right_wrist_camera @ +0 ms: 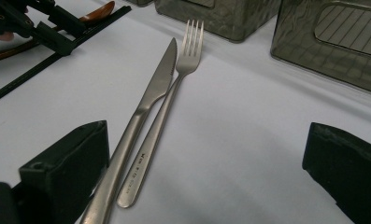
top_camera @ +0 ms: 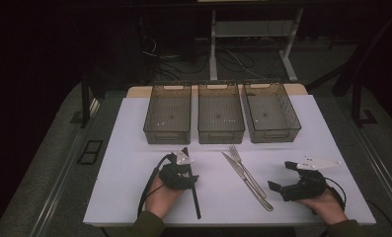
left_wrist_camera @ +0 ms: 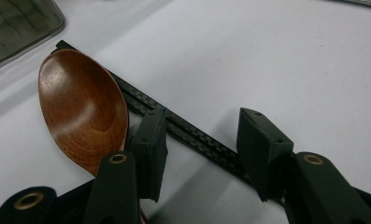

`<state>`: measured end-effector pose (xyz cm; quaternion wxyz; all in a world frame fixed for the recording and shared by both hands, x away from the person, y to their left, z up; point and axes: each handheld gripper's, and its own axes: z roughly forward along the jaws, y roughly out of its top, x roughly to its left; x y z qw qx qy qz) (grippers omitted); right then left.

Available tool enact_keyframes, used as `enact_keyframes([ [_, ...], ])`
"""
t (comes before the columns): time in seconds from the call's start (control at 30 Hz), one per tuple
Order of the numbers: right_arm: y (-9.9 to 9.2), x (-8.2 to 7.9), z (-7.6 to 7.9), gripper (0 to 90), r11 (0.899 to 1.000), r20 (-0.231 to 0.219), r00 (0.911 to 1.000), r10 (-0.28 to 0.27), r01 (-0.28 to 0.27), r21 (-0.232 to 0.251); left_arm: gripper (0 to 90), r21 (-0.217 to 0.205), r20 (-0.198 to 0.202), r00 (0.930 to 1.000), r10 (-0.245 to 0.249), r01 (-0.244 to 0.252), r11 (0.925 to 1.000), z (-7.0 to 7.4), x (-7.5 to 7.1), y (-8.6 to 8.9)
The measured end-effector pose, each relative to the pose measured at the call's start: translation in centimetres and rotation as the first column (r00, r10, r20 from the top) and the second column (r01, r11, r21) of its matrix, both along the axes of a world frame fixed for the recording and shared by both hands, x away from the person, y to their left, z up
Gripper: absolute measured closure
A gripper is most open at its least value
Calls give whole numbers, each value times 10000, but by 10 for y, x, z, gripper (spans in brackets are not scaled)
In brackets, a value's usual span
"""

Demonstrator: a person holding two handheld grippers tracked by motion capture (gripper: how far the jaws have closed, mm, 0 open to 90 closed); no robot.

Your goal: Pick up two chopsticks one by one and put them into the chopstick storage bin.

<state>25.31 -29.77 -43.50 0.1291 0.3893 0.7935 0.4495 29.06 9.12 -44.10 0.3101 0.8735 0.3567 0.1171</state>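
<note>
A brown wooden spoon (left_wrist_camera: 80,107) lies on the white table beside a pair of black chopsticks (left_wrist_camera: 192,135). My left gripper (left_wrist_camera: 204,149) stands open low over them. The chopsticks run slantwise between its pads (left_wrist_camera: 150,144), and the spoon's bowl is just outside the left pad. In the high view the left gripper (top_camera: 183,168) is at front left, with the chopsticks (top_camera: 196,197) trailing toward the front edge. A steel knife (right_wrist_camera: 150,93) and fork (right_wrist_camera: 174,93) lie side by side mid-table. My right gripper (right_wrist_camera: 206,186) is wide open and holds nothing. The knife's handle passes its left pad.
Three grey see-through bins (top_camera: 168,112) (top_camera: 220,112) (top_camera: 271,111) stand in a row at the back of the white board (top_camera: 124,148). The right gripper (top_camera: 281,176) rests near the front right. Dark floor and desk legs lie beyond the table.
</note>
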Motion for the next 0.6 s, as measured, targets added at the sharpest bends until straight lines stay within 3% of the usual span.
enact_keyframes([
  [0.6,0,0,0,2,10000,-9,10000,2,-2,13,620,-182,184,9957,-909,913,9957,-1,3,-20],
])
